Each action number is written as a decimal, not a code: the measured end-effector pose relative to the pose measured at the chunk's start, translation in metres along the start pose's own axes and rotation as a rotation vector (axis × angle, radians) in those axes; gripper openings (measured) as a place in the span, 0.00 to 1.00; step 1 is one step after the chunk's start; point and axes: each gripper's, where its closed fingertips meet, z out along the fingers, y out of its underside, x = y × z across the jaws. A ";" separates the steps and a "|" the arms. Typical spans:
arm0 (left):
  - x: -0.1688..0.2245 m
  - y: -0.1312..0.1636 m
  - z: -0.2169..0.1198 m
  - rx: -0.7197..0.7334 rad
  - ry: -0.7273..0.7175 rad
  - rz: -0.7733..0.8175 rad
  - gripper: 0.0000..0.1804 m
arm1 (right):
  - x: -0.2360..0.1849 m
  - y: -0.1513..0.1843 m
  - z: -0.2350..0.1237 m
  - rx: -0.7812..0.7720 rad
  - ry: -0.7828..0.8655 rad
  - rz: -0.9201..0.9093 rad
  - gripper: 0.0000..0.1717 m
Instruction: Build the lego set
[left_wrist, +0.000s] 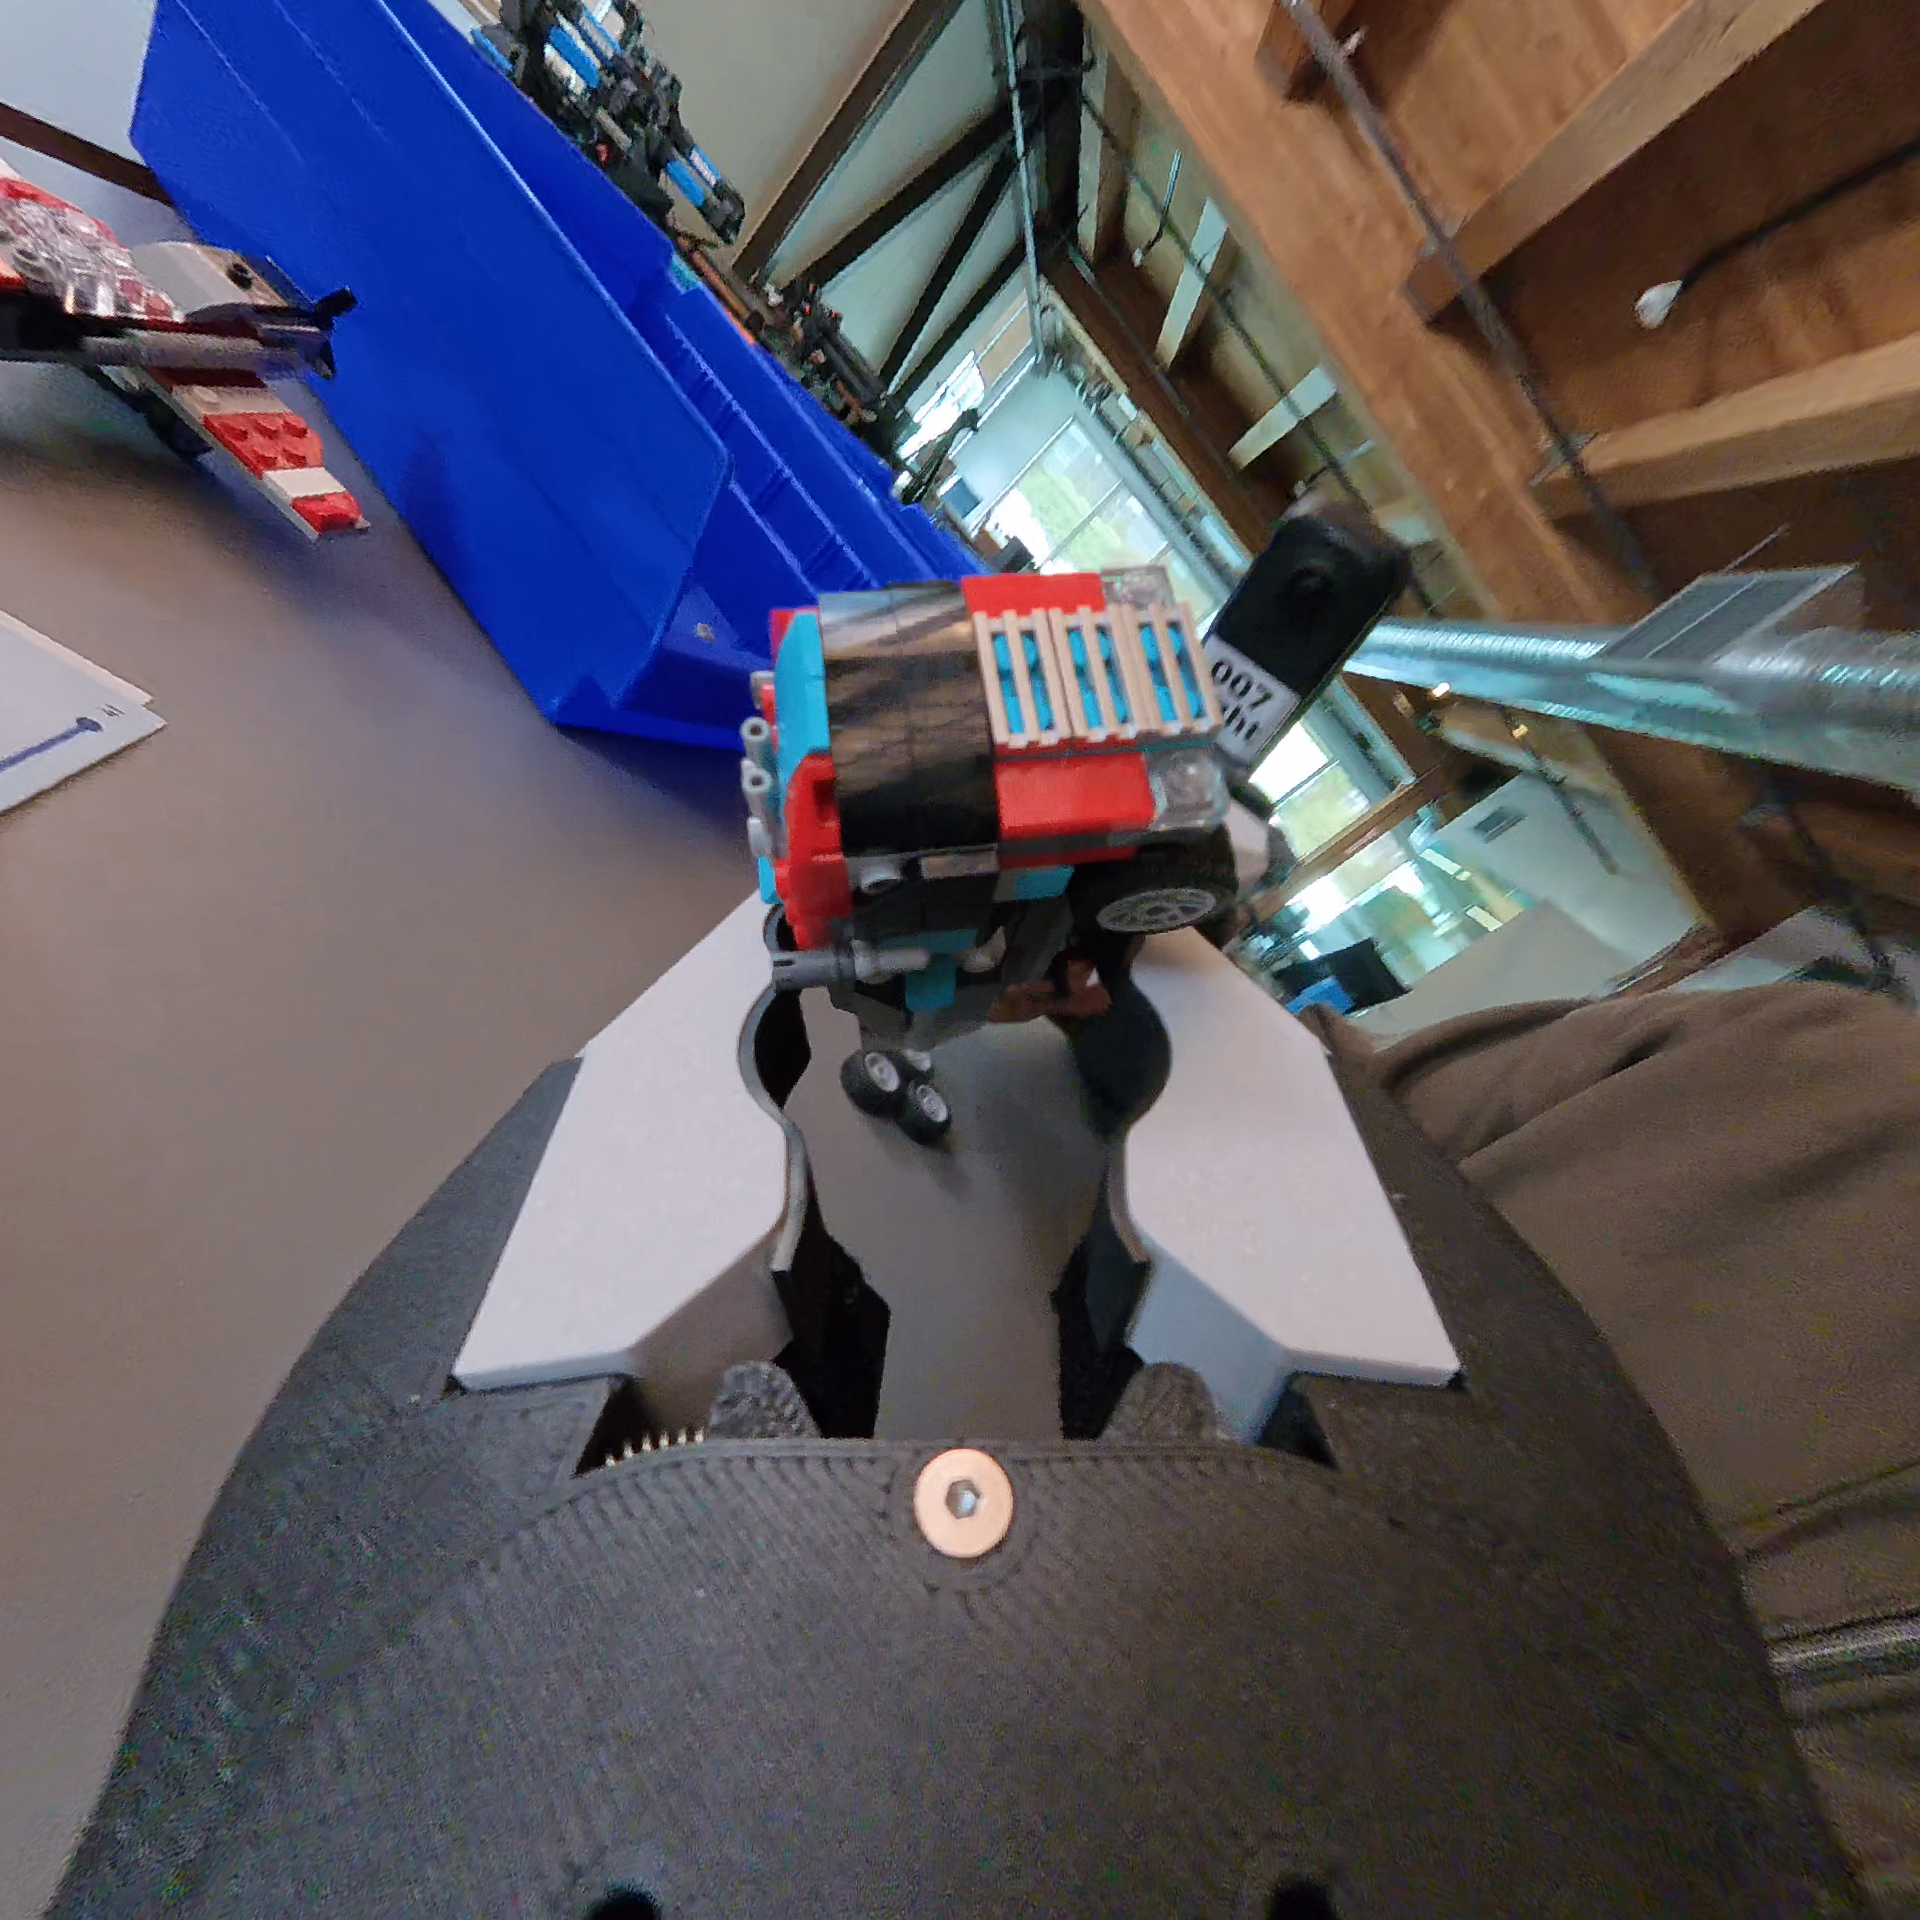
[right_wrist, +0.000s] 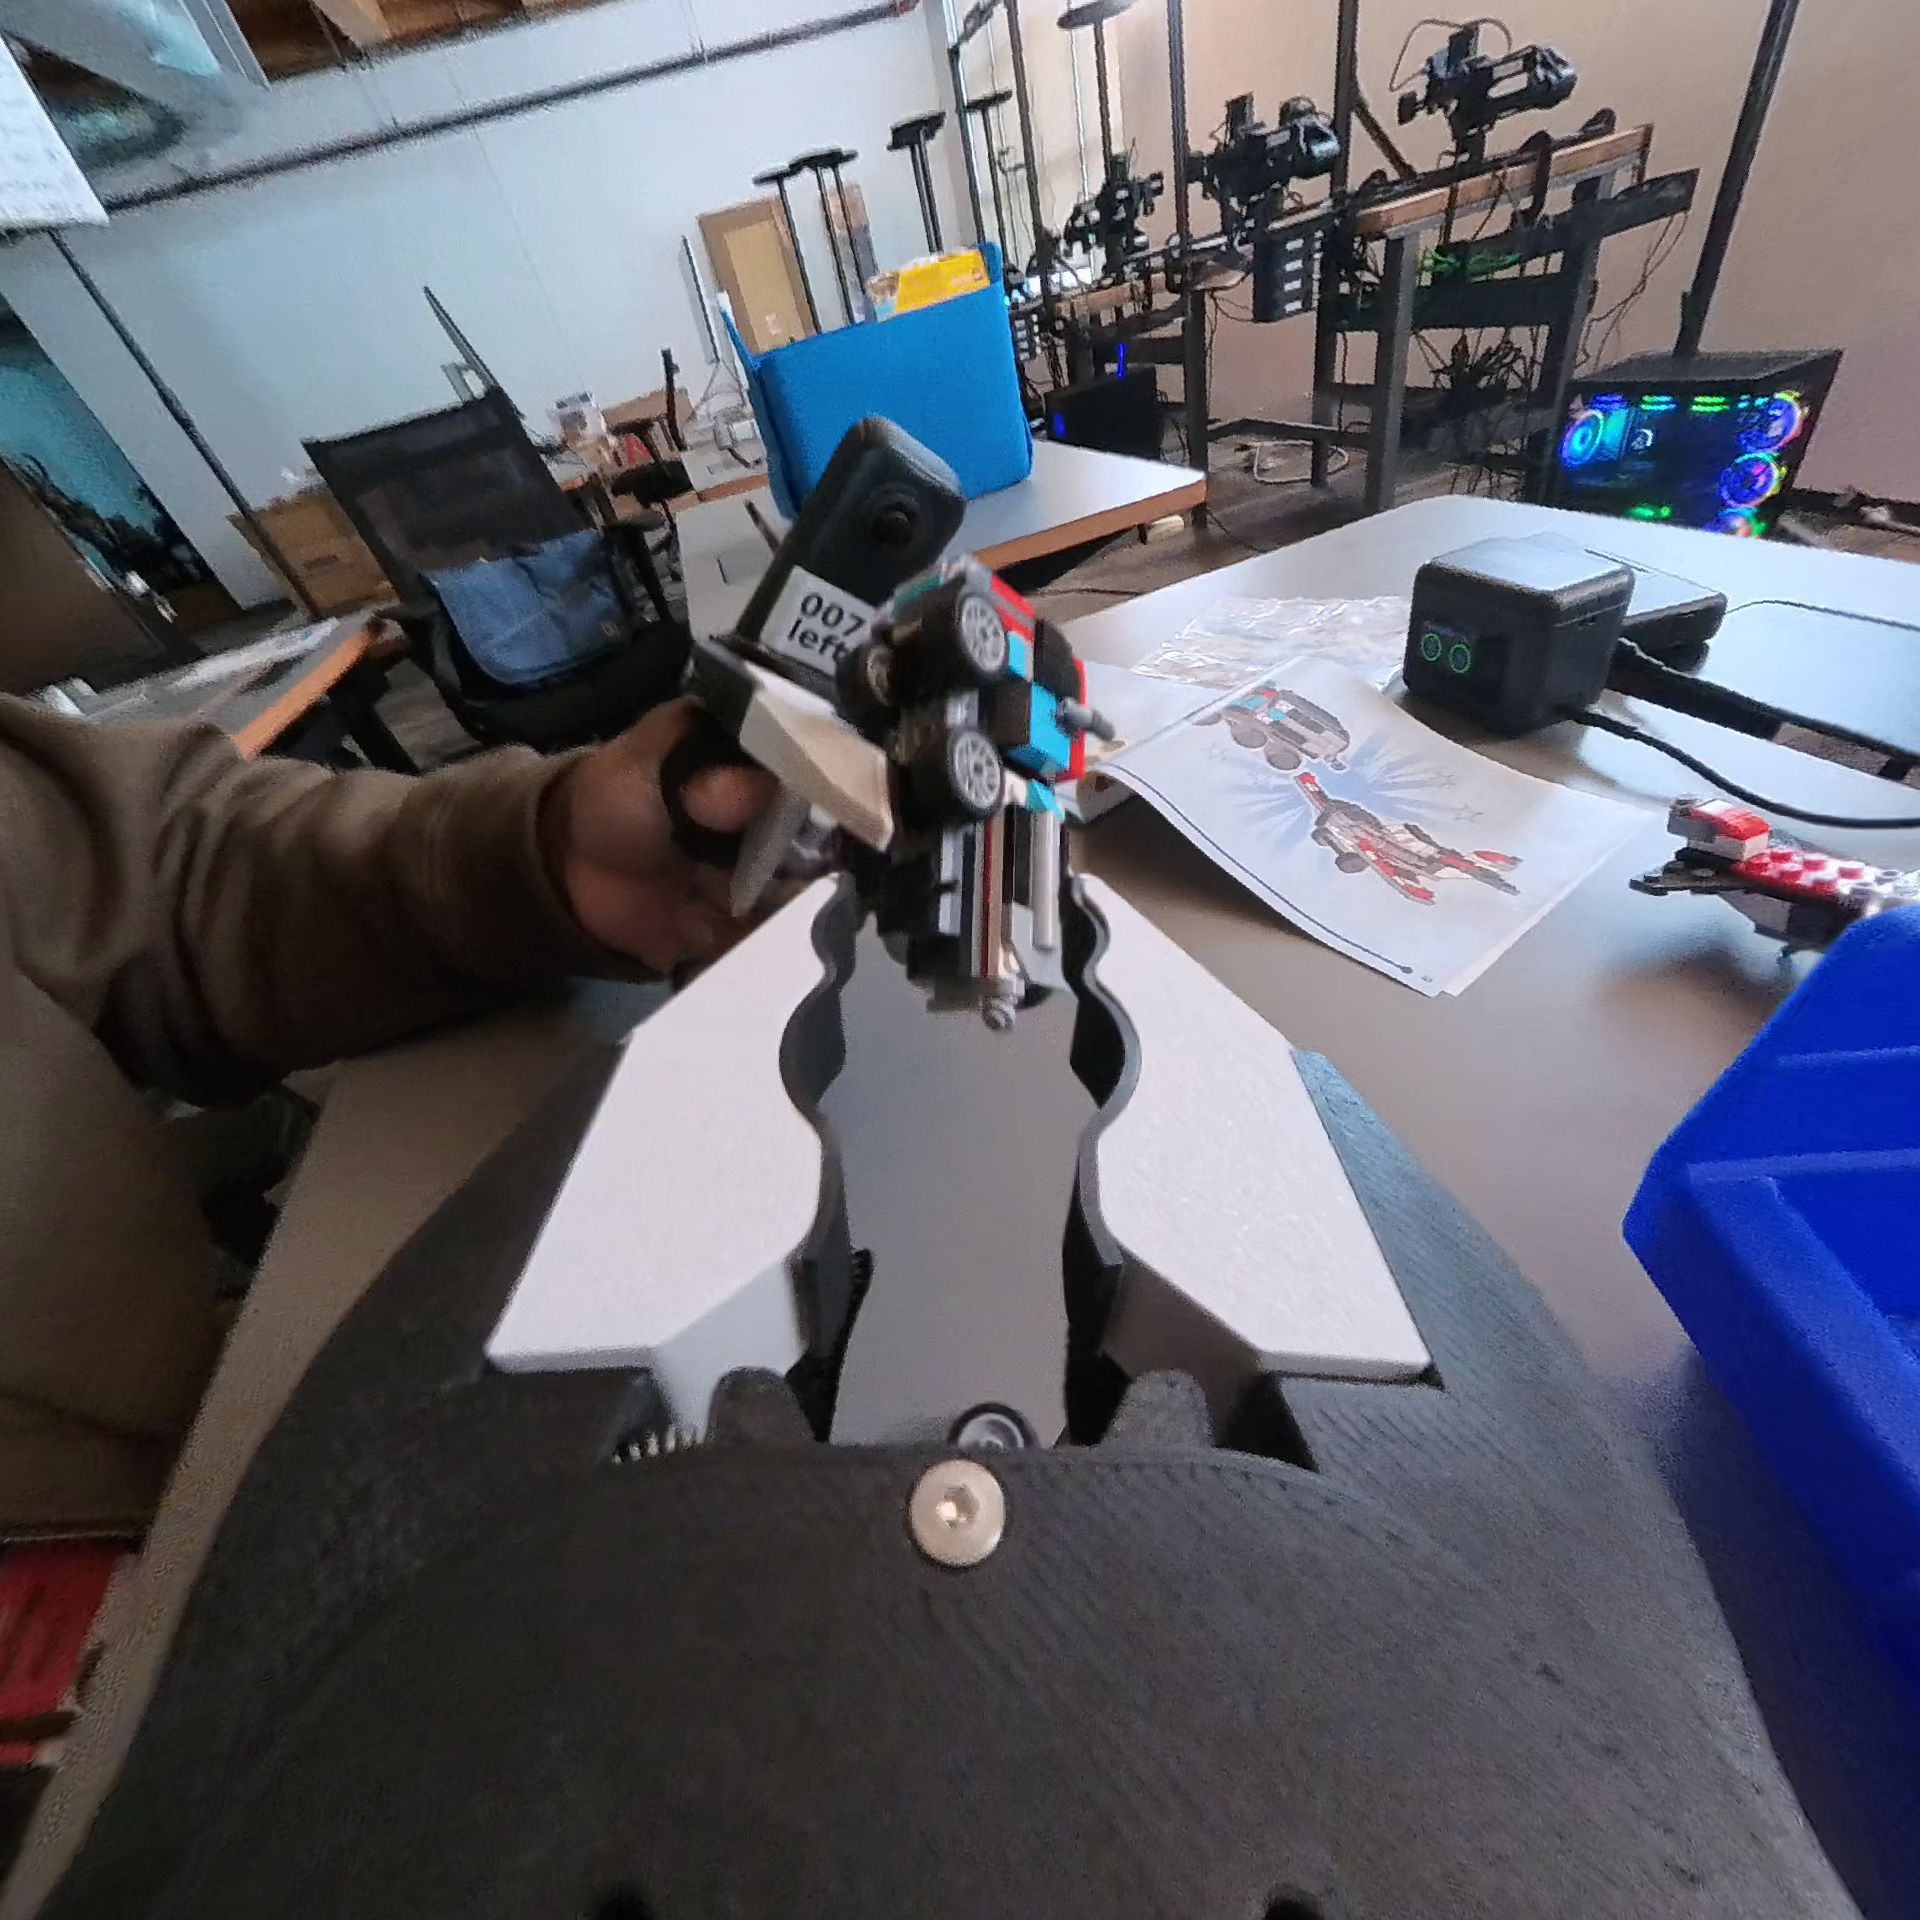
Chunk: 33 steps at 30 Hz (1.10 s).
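Left gripper (left_wrist: 971, 966) clamps brick truck (left_wrist: 987, 748) off table (left_wrist: 312, 935); right gripper (right_wrist: 956, 914) spread around its rear, no clear grip.

The left hand-held gripper (left_wrist: 951, 997) clamps a red, black and turquoise brick-built toy truck (left_wrist: 987, 769) above the grey table (left_wrist: 312, 935), near a blue plastic bin (left_wrist: 499, 395).

Two hand-held grippers in play, left (left_wrist: 961, 987) and right (right_wrist: 961, 914), each with two pale fingers. One brick-built toy truck (right_wrist: 982, 727) in red, black and turquoise between them. One second brick model (right_wrist: 1787, 868) in red and white on the tabletop (right_wrist: 1455, 1091). One printed instruction sheet (right_wrist: 1382, 821). One blue bin (right_wrist: 1787, 1226) at the near edge. One black box (right_wrist: 1507, 634) with two green rings. One blue fabric crate (right_wrist: 894, 405) on a farther table.
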 end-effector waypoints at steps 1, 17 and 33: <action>0.001 -0.002 0.000 0.020 0.018 -0.030 0.31 | 0.000 0.004 0.002 -0.018 0.007 -0.025 0.25; 0.000 -0.005 0.007 0.130 0.051 -0.199 0.31 | 0.010 0.017 0.022 -0.076 0.260 -0.353 0.22; 0.015 -0.023 0.006 0.215 0.026 0.058 0.35 | 0.020 -0.013 0.003 0.278 -0.064 0.504 0.19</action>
